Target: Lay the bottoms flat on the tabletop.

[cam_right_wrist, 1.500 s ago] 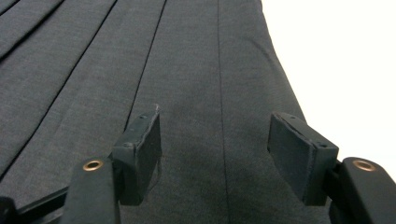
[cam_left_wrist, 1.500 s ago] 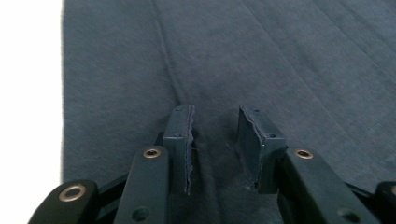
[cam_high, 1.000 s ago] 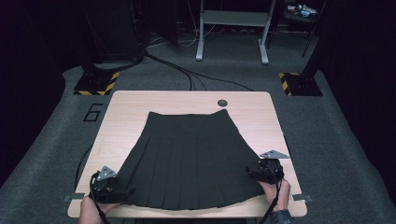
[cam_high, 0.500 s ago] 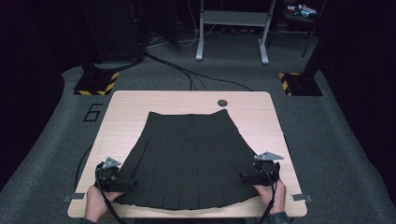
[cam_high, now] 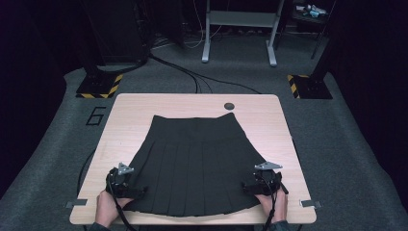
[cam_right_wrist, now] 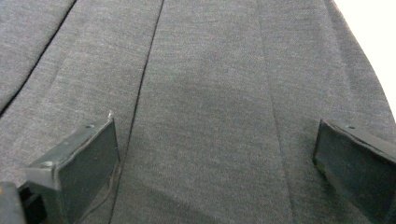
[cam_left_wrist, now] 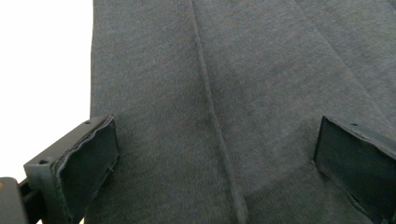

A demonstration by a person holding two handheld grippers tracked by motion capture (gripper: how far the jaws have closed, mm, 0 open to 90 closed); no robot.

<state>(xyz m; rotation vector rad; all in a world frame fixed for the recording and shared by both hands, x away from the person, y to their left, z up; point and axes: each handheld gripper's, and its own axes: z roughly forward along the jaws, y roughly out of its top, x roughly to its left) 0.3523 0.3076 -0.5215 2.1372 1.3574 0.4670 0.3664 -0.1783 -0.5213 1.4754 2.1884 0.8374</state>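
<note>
My pleated black skirt [cam_high: 195, 163] lies flat on the tabletop [cam_high: 269, 115], waistband away from me; my left hand-held gripper [cam_high: 137, 192] and right hand-held gripper [cam_high: 246, 186], jaws just spread apart, sit at its hem corners.

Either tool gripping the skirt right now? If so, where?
Nothing is held. Left tool and right tool stand open over the skirt near its hem corners, jaws having just opened.

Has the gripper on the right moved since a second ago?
Yes. The right gripper has slid inward onto the black skirt, away from the table's right edge and slightly farther from its near edge. Its jaws have just been opening and stand wide.
</note>
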